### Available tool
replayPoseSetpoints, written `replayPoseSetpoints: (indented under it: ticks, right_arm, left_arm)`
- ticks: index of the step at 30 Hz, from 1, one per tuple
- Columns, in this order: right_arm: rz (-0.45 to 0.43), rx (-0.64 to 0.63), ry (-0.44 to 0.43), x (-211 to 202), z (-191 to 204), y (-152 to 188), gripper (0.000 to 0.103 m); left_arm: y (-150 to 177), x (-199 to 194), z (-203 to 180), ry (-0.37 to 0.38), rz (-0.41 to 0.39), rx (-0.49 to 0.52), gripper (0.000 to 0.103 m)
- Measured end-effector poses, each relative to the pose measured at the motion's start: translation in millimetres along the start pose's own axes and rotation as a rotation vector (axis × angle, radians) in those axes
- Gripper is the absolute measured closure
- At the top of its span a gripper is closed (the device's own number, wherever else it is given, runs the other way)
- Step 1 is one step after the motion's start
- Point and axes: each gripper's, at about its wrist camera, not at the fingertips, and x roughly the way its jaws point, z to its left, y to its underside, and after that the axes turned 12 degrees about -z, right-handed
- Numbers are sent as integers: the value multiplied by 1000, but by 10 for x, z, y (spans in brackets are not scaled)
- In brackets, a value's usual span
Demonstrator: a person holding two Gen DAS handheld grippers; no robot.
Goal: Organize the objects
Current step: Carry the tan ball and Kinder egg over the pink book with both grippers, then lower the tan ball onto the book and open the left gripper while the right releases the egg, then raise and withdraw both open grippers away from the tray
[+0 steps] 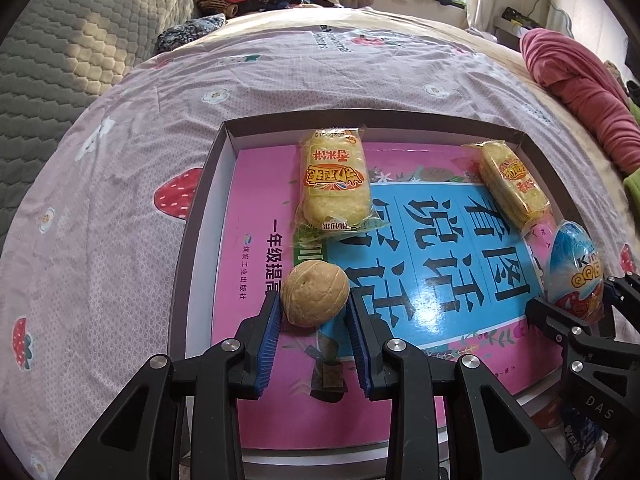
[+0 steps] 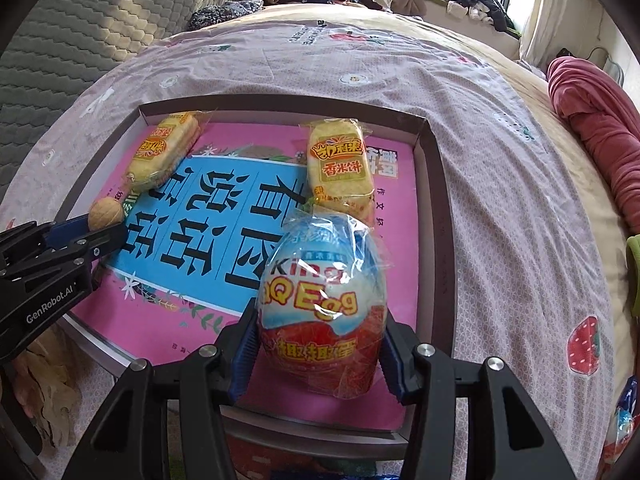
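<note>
Walnut: we see a round, tan walnut with a rough, pitted shell, pinched between the ribbed blue pads of our left gripper, just over the book in the box.
Egg: a plastic egg, wrapped in crinkled clear film, blue above and red below; we read "Kin" and "QQ Egg" on it. Our right gripper clamps it by its lower half, over the near right part of the box.
Rice crackers: two yellow, bumpy rice crackers in glossy clear wrappers with red and yellow logos; one lies at the back middle of the box, the other at the back right.
Box: a shallow cardboard box, dark outside and white inside, open on top.
Book: a glossy pink and blue book with large black Chinese characters lines the box floor.
Bed: we see a lilac sheet printed with strawberries and flowers under the box.
</note>
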Motion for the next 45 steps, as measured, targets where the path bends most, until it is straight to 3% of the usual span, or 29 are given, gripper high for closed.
replayPoseSetpoints:
  ticks: [4, 6, 10, 12, 23, 32, 40, 45]
  right_arm:
    - [4, -1, 2, 5, 3, -8, 50]
    - [6, -1, 4, 8, 9, -11, 50]
    - [7, 6, 2, 9, 7, -8, 50]
    - [7, 11, 0, 2, 3, -8, 49]
    - [-21, 16, 5, -155, -1, -48, 25]
    - [-71, 49, 11, -463, -97, -97, 20]
    - [-140, 33, 7, -1003, -14, -122, 17]
    - [-223, 50, -10, -1482, 20, -92, 8]
  left_arm:
    - [2, 3, 2, 0, 2, -7, 64]
    - [5, 13, -2, -1, 9, -6, 44]
    - [9, -24, -20, 3, -6, 0, 37]
    - [3, -27, -10, 1, -3, -3, 29]
    - [-61, -147, 86, 22, -13, -37, 19]
    - [-129, -492, 167, 11, -62, -49, 2]
    - [-81, -943, 158, 24, -83, -59, 1]
    - [-62, -1223, 127, 54, -105, -77, 1]
